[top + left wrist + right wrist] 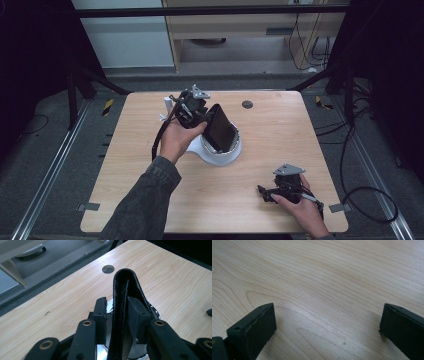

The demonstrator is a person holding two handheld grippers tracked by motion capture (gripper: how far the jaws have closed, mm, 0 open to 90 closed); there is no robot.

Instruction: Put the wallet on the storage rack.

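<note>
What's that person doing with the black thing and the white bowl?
A person holds a grabbing tool in each hand at a wooden table. The left tool has a flat black case between its jaws and holds it tilted over a white bowl-shaped dish, with the case's lower end inside the dish. In the left gripper view, one jaw touches the case while a small gap shows at the other. The right tool rests low by the near right corner, jaws wide apart with only bare wood between them.
</note>
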